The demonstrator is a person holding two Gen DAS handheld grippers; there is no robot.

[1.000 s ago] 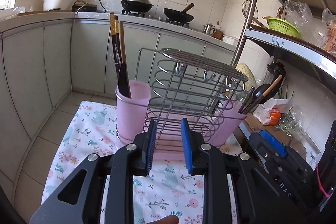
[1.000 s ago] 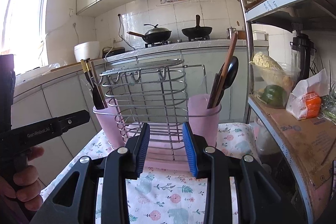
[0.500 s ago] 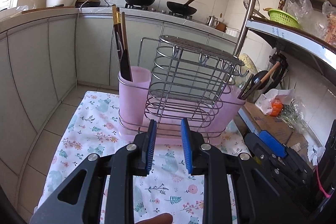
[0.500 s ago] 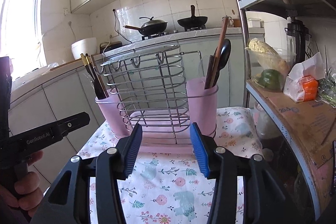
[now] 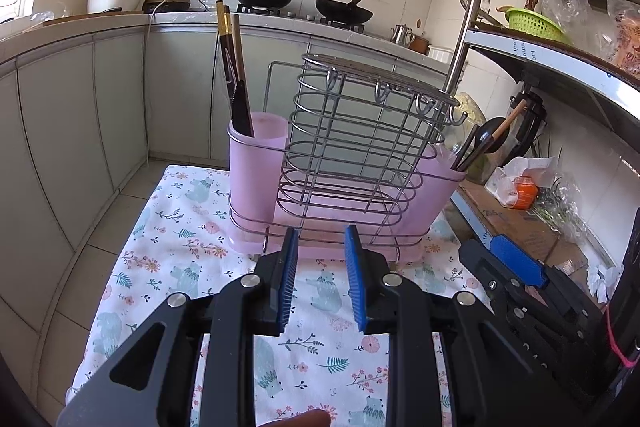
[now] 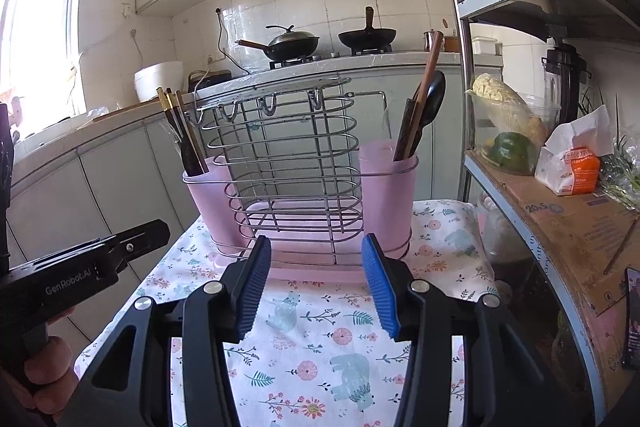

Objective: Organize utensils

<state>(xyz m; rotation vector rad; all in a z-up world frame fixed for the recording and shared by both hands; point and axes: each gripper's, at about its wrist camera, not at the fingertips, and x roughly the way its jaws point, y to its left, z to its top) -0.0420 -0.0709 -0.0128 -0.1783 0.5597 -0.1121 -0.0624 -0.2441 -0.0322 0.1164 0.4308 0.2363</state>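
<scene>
Left wrist: left gripper (image 5: 320, 279) part spread, nothing btwn pads; wire utensil rack (image 5: 356, 155) just ahead on desk (image 5: 176, 251). Right gripper's blue pad (image 5: 516, 259) visible at right.

Right wrist: right gripper (image 6: 320, 279) spread wide, empty; rack ahead. Only here: hand (image 6: 44, 371) holding left gripper.

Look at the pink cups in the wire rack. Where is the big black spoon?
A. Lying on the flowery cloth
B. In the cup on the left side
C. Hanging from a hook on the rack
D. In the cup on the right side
D: the black spoon stands in the right pink cup, while the left pink cup holds only chopsticks.
</scene>
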